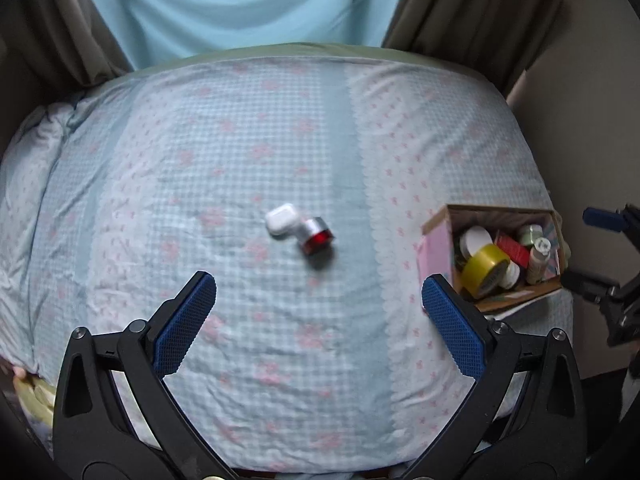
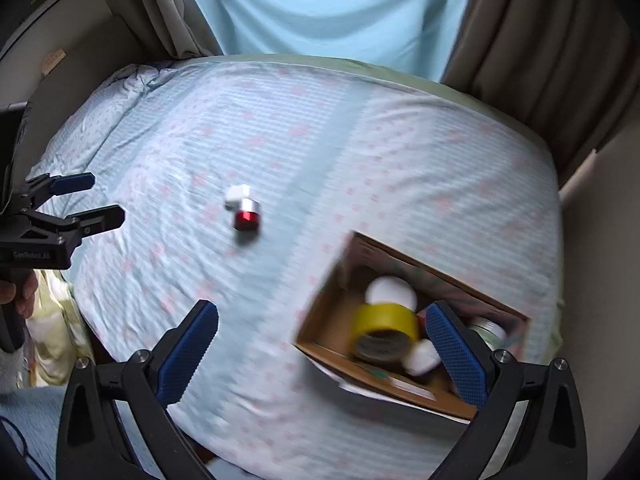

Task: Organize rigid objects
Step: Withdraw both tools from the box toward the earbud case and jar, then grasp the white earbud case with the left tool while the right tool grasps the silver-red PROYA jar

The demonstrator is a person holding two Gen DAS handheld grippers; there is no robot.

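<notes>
Bed with a checked blue-and-pink sheet, three things sitting on it

So the bed (image 1: pixel 248 152) is covered in a pale blue gingham sheet with little pink flowers, a bit rumpled toward the left edge. Using the cardboard box (image 1: pixel 438 240) as the landmark: it sits on the sheet near the right edge, open at the top and packed with tape rolls and small containers. Well left of the box, out in the middle, there's a small white case (image 1: pixel 282 220), and touching it on the side nearer the box is a silver cylinder with a red end (image 1: pixel 316 236), lying on its side.
</notes>
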